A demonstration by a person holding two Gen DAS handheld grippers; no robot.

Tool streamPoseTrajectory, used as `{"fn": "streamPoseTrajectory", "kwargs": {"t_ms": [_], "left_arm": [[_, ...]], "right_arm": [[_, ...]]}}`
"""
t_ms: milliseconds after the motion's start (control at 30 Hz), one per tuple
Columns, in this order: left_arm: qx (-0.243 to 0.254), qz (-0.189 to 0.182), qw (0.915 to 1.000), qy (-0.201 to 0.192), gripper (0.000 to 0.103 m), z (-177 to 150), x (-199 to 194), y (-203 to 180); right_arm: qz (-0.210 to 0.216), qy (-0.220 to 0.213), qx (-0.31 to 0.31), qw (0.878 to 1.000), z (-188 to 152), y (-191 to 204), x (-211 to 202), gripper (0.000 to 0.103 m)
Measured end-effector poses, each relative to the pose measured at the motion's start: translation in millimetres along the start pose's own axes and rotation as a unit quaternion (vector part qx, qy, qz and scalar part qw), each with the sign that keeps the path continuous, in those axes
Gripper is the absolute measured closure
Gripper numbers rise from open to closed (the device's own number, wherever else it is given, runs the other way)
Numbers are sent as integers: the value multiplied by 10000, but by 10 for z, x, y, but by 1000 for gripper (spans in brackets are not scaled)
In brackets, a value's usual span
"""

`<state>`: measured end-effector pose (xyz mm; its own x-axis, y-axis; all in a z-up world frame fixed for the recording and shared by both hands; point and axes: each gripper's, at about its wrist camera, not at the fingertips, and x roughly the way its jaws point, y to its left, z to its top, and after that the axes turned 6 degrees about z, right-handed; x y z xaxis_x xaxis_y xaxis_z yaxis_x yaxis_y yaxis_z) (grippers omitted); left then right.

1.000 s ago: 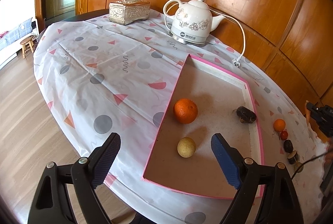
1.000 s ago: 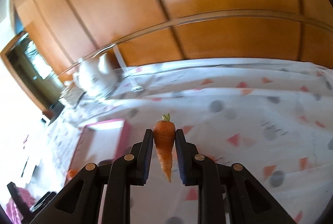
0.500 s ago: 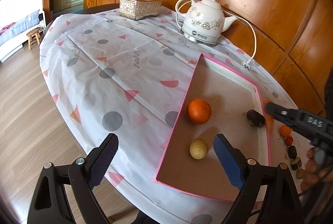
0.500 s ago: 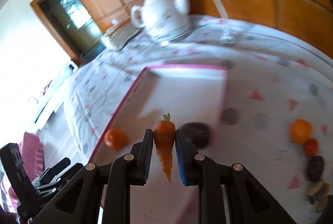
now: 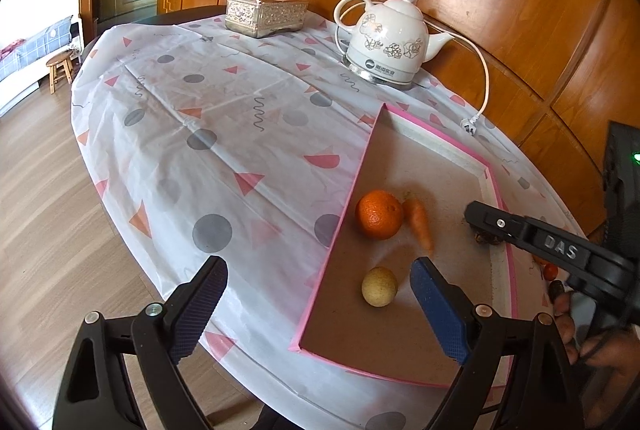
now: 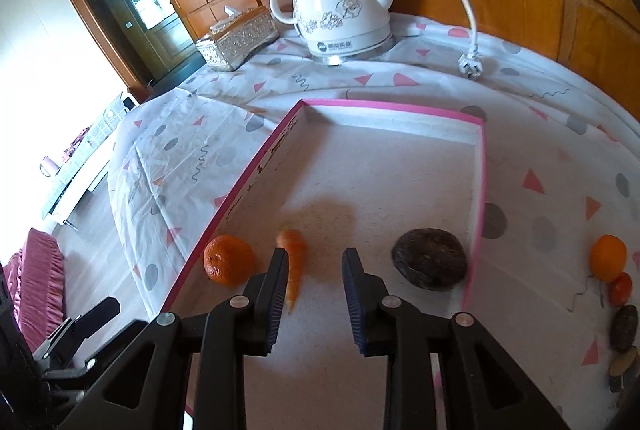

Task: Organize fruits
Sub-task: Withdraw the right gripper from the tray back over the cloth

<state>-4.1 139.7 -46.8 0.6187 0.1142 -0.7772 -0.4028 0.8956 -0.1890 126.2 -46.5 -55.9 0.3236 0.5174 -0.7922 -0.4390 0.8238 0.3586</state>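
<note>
A pink-rimmed tray point(image 5: 348, 202) point(image 6: 240, 186) lies on the patterned tablecloth. In it are an orange point(image 5: 379, 214) point(image 6: 229, 260), a pale yellow round fruit point(image 5: 379, 286) and a dark brown fruit point(image 6: 429, 264). A small carrot point(image 5: 418, 222) point(image 6: 294, 258), blurred, is beside the orange. My right gripper point(image 6: 316, 290) hovers over the tray with its jaws opening; the carrot shows by the left finger with no pad pressing on it. My left gripper point(image 5: 316, 310) stands wide open above the tray's near left corner, holding nothing.
A white electric kettle point(image 5: 384, 42) with its cord and plug point(image 5: 470, 124) and a silver tissue box point(image 5: 266, 12) stand at the back. Right of the tray lie a small orange point(image 6: 608, 258), a red tomato point(image 6: 620, 288) and dark fruits point(image 6: 624, 326). The table edge is close below.
My right gripper swung from the wall side over the tray while shut on the carrot, then its jaws parted and the carrot dropped free beside the orange. The left gripper stayed put.
</note>
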Motion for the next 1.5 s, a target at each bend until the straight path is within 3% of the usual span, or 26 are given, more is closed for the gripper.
{"fn": "streamPoseTrajectory", "kwargs": {"t_ms": [333, 467, 767, 867, 1000, 1333, 1433, 1500], "left_arm": [[129, -90, 9999, -42, 10, -7, -48, -87], [200, -120, 9997, -71, 10, -12, -68, -124], [433, -208, 9988, -105, 10, -35, -108, -246], [509, -212, 9984, -93, 10, -46, -108, -286], [613, -241, 9978, -96, 10, -58, -114, -345], [970, -430, 9943, -105, 10, -102, -143, -550], [1079, -460, 9930, -113, 10, -96, -150, -617], [1187, -495, 9916, -144, 10, -89, -163, -676]], "right_arm": [[-669, -486, -2, 9966, -342, -150, -517, 62], [-899, -621, 176, 9939, -469, -301, -666, 53], [-1748, -972, 655, 9776, -772, -761, -1055, 50], [-2125, -1105, 883, 9669, -911, -964, -1213, 43], [-2546, -1206, 1305, 9506, -1135, -1273, -1426, 41], [-3635, -1460, 2482, 8860, -1756, -1944, -1978, 36], [-3821, -1439, 2703, 8719, -1897, -2091, -2081, 35], [-3938, -1459, 2856, 8614, -1983, -2170, -2138, 25]]}}
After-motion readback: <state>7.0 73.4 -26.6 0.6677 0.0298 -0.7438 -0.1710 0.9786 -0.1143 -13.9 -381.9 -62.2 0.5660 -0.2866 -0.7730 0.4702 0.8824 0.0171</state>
